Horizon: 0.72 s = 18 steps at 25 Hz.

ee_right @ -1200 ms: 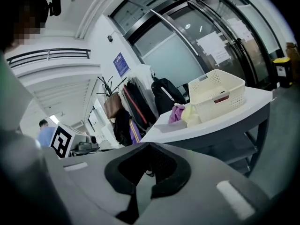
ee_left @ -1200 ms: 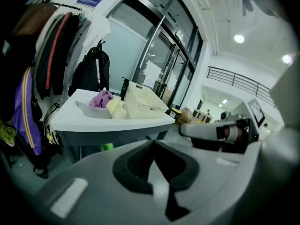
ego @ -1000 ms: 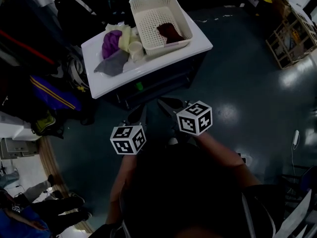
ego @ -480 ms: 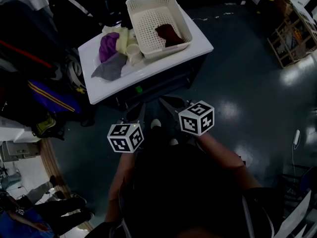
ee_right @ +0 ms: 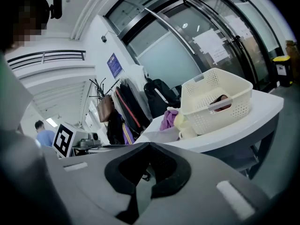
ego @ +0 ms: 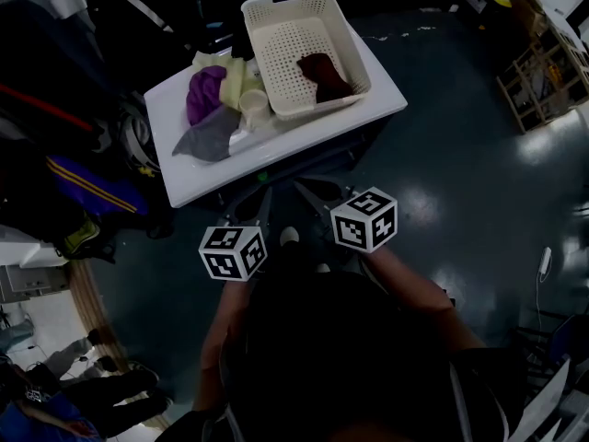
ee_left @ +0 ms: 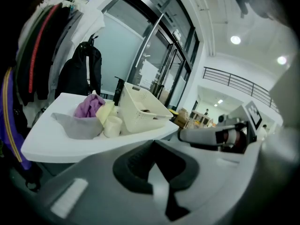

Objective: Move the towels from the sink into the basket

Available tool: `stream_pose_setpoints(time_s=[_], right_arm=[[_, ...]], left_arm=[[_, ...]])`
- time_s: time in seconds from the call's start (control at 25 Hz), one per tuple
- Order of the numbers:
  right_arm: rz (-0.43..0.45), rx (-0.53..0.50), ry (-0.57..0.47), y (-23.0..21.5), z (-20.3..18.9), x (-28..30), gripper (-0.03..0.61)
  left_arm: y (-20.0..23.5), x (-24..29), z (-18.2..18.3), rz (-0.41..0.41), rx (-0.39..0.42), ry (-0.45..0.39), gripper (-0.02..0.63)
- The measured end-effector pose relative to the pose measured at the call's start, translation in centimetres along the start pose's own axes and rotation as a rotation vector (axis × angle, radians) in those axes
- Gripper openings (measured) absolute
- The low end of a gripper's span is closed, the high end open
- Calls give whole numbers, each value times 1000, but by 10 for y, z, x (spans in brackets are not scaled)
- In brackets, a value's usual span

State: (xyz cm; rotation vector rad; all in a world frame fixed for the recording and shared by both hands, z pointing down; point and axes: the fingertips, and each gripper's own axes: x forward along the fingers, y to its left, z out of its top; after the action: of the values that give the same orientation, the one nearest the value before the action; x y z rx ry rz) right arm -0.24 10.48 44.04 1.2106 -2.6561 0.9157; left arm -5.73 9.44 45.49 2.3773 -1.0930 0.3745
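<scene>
Clearly, the left hand-held gripper (ego: 260, 206) and right hand-held gripper (ego: 311, 196) are both closed and empty.

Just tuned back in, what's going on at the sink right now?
A person stands back from the white sink with a gripper in each hand. The left gripper and right gripper are both shut and empty, held short of the sink's near edge and pointing toward it. One dark red towel lies in the basket at the sink's right end. A purple towel, a yellow towel and a grey towel are piled in the sink beside the basket, not yet moved.
</scene>
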Motion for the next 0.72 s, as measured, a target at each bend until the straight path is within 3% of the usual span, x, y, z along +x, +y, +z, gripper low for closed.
stream_pose_setpoints(time_s=[0.28,0.72], right_arm=[[5,-18,26,-5,14,34,-5],[-13,-23,50,-22,35,74,-5]], left_arm=[[31,13,20,-2,16,-26,8],[78,35,42,3,6,5,8]])
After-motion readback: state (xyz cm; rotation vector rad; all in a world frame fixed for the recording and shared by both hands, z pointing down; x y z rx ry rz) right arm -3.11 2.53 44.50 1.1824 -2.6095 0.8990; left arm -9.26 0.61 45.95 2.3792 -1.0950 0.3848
